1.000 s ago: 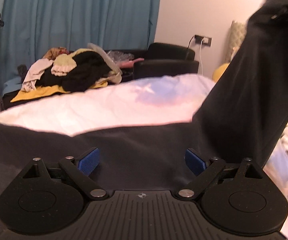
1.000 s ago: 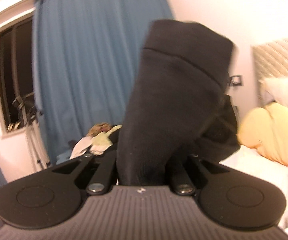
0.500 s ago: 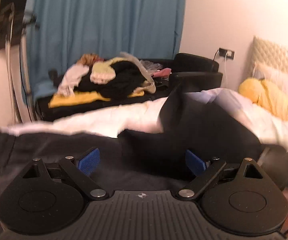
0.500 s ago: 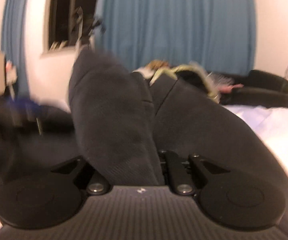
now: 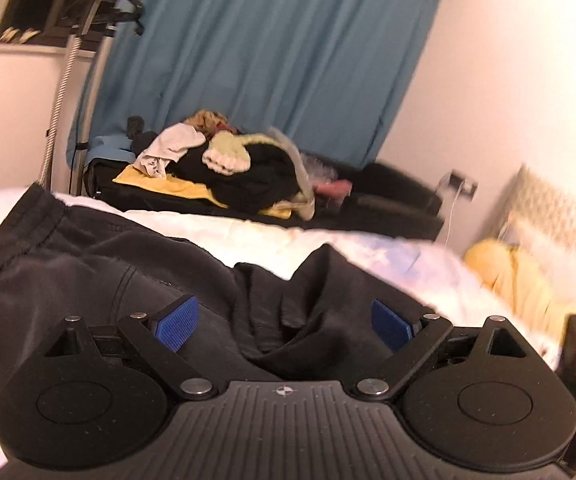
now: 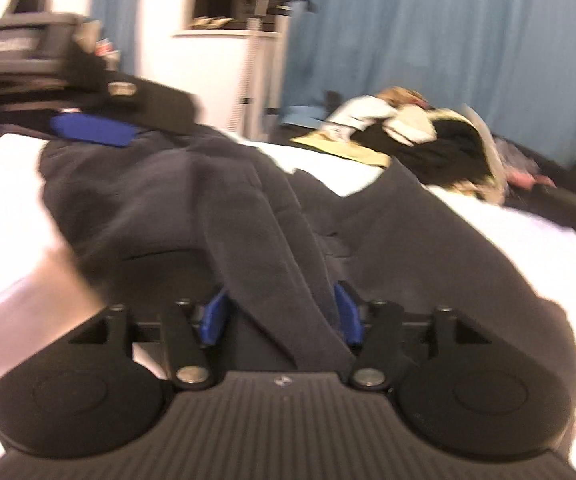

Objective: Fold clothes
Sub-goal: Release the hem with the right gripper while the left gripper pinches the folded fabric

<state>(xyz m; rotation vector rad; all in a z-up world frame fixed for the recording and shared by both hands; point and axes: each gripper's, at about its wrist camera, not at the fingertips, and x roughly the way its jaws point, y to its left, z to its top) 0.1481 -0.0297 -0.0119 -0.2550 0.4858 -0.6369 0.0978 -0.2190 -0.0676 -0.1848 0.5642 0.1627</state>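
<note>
On the far left of my right wrist view, my left claw point(image 6: 88, 130) hangs over the waistband end of the dark trousers point(image 6: 216, 208), one blue pad showing; that view is blurred. In its own view my left claw point(image 5: 284, 322) stands wide open, both blue pads apart and bare, the cloth lying rumpled below and between them without either pad pressing on it. The dark trousers point(image 5: 88, 276) lie spread across the white bed point(image 5: 272, 240), ribbed waistband to the left. Further right, my right claw point(image 6: 282, 316) is opening, its jaws parting round a thick fold of the same trousers that runs up between the pads; the pads no longer pinch it. Beyond the bed, a heap of clothes point(image 5: 232, 164) sits on a black sofa point(image 5: 392, 196) before a blue curtain point(image 5: 288, 48). At the far right a yellow pillow point(image 5: 516, 276) rests by the headboard.
</note>
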